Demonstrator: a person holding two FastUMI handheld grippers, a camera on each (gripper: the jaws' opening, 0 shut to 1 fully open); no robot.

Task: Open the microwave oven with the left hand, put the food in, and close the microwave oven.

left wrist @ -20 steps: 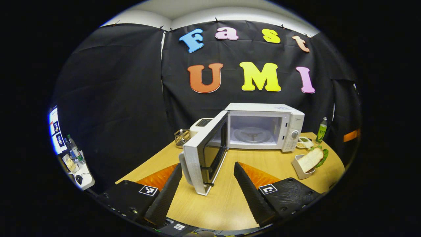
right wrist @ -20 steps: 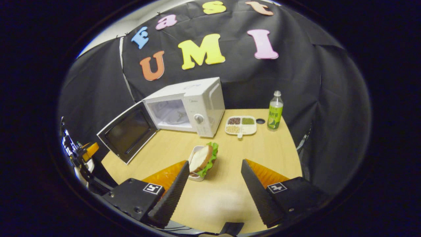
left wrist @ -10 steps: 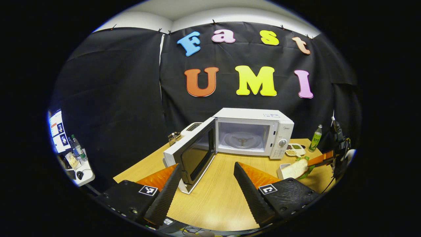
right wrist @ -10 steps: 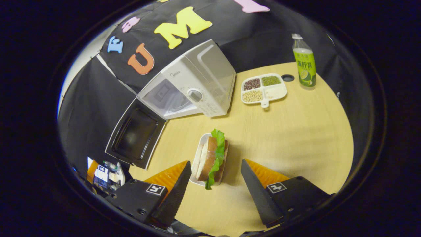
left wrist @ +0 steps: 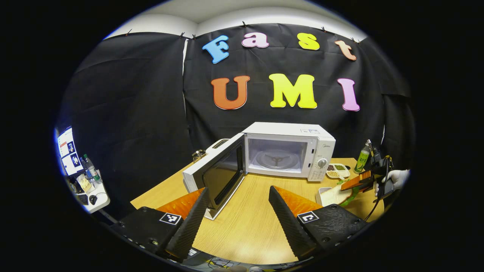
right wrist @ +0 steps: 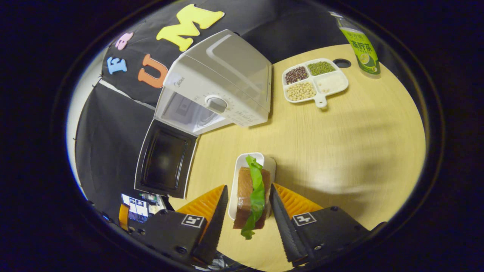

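The white microwave stands at the back of the table with its door swung wide to the left and the glass turntable bare inside. My left gripper hangs open in front of the door, holding nothing. In the right gripper view I look down on a sandwich with green lettuce, standing on edge in a small white tray. My right gripper straddles the tray, and both fingers press its long sides. From the left gripper view, that gripper and a gloved hand sit over the tray at the right.
A divided dish of beans and a green bottle stand right of the microwave on the wooden table. A toaster and wire rack sit behind the door. A side desk with bottles is at far left.
My left gripper has drawn back from the open door. The right gripper has come down over the sandwich tray, and its fingers have narrowed onto the tray's sides.
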